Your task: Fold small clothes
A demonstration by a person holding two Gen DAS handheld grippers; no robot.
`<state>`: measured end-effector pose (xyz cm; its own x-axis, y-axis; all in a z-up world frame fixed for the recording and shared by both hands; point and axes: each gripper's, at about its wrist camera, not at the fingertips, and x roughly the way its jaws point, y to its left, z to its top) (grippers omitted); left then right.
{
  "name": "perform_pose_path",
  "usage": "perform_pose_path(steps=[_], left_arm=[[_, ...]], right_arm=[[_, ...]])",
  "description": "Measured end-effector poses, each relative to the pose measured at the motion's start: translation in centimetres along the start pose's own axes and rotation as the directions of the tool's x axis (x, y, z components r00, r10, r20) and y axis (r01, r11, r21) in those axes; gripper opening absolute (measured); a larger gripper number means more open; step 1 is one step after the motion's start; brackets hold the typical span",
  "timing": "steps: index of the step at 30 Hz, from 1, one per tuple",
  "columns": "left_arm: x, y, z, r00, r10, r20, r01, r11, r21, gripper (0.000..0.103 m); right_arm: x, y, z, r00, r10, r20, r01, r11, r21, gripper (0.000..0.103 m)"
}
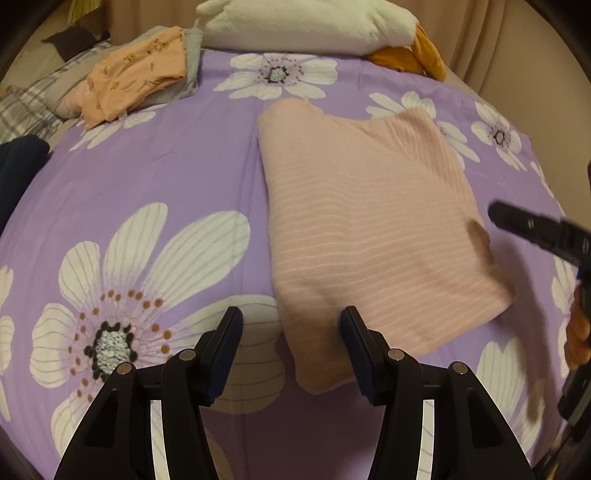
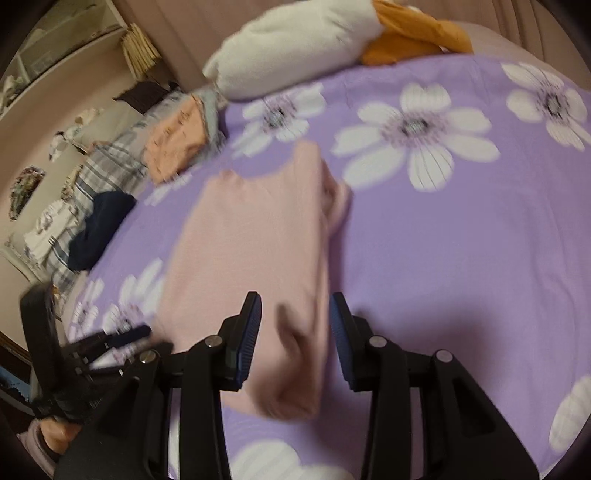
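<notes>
**Pink top mostly folded, both grippers off it**

Bed with a purple floral bedsheet [image 1: 192,162] is the work surface; beige curtains behind, a white-and-orange plush pillow [image 1: 306,26] at the far edge.

Status:
- The pale pink ribbed knit top [image 1: 369,229] lies flat on the sheet, roughly centre, already narrowed into a long rectangle with one side turned in over the body. Neckline end points away from the cameras.
- Near hem end looks slightly rumpled in the right wrist view; blur makes it hard to judge.
- The left gripper [image 1: 291,332] has jaws apart, straddling the near-left corner of the top, pads not pressing on it.
- The right gripper [image 2: 295,325] also has jaws apart over the near edge, nothing pinched.
- A folded peach printed garment on a grey one [image 1: 140,74] sits at the far left corner, looks finished.
- A dark navy cloth bundle [image 2: 99,229] at the bed's left edge looks unfolded.

My read: lengthwise fold done; a crosswise fold and stacking remain, then the navy piece.
</notes>
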<state>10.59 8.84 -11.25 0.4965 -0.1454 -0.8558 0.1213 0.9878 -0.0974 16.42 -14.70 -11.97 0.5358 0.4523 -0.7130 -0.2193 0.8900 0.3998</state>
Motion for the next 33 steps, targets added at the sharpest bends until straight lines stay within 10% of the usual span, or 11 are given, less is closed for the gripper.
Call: perform_pose_path(steps=[8, 15, 20, 33], left_arm=[[-1.0, -0.6, 2.8, 0.993, -0.08, 0.087, 0.08, 0.997, 0.009, 0.055], [1.9, -2.4, 3.3, 0.997, -0.076, 0.034, 0.073, 0.995, 0.074, 0.055], [1.9, -2.7, 3.2, 0.997, -0.069, 0.033, 0.066, 0.994, 0.092, 0.055], [1.5, -2.4, 0.6, 1.0, -0.026, 0.011, 0.025, 0.996, 0.089, 0.055]], right_arm=[[2.9, 2.3, 4.9, 0.998, 0.057, 0.006, -0.056, 0.995, -0.084, 0.036], [8.9, -0.9, 6.7, 0.993, 0.031, -0.114, -0.023, 0.998, 0.065, 0.019], [7.8, -2.0, 5.8, 0.992, 0.083, -0.091, -0.07, 0.988, 0.136, 0.017], [2.5, 1.5, -2.1, 0.992, 0.034, -0.124, -0.05, 0.99, -0.129, 0.017]])
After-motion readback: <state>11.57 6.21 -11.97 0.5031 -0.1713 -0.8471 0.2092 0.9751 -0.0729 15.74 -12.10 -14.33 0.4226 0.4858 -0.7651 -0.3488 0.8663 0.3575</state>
